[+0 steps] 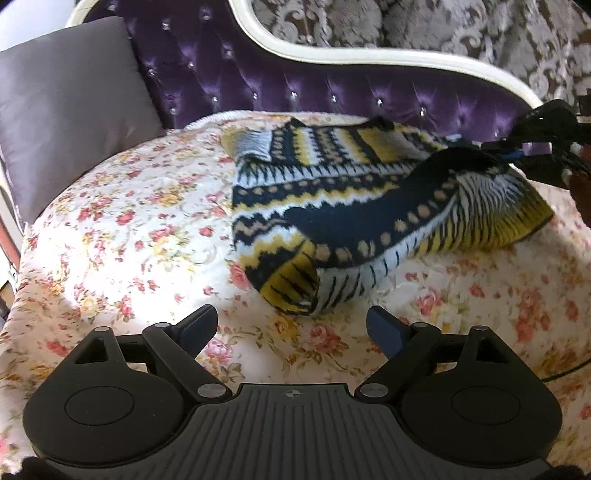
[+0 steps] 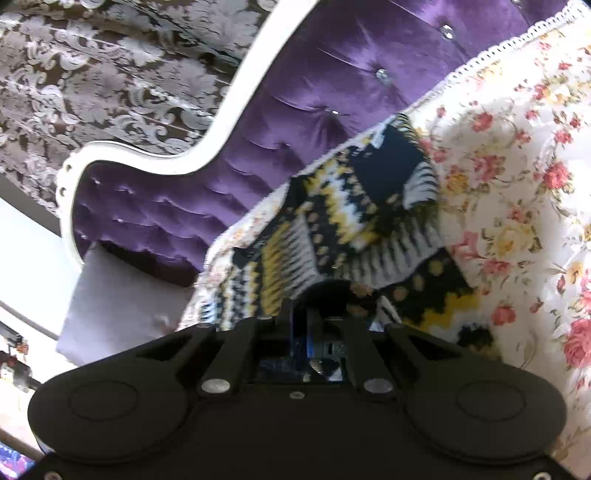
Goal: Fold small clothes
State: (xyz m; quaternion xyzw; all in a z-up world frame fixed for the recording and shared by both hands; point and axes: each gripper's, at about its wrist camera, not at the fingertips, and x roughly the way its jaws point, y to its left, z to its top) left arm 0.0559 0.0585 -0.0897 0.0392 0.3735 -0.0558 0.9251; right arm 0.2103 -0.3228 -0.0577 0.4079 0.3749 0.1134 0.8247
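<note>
Left wrist view: patterned knit garment (image 1: 332, 206) lying on floral cover (image 1: 129, 240) of purple tufted sofa (image 1: 295, 85). Right gripper (image 1: 517, 153), jaws clamped on a raised fold at the garment's right side. Left gripper (image 1: 291, 325), jaws wide apart, empty, just short of the near corner. Handling advice: carry the fold across evenly; pin the near corner against dragging.

The left wrist camera sits low over the floral bedspread (image 1: 110, 229), level, facing the purple tufted headboard (image 1: 295, 85) with the knitted sweater (image 1: 351, 214) near, ahead and to its right. The right wrist camera is rolled steeply and pressed close against the same sweater (image 2: 332, 229). Both views share sweater, bedspread (image 2: 517, 166), headboard (image 2: 295, 122) and damask wallpaper (image 1: 461, 33).
</note>
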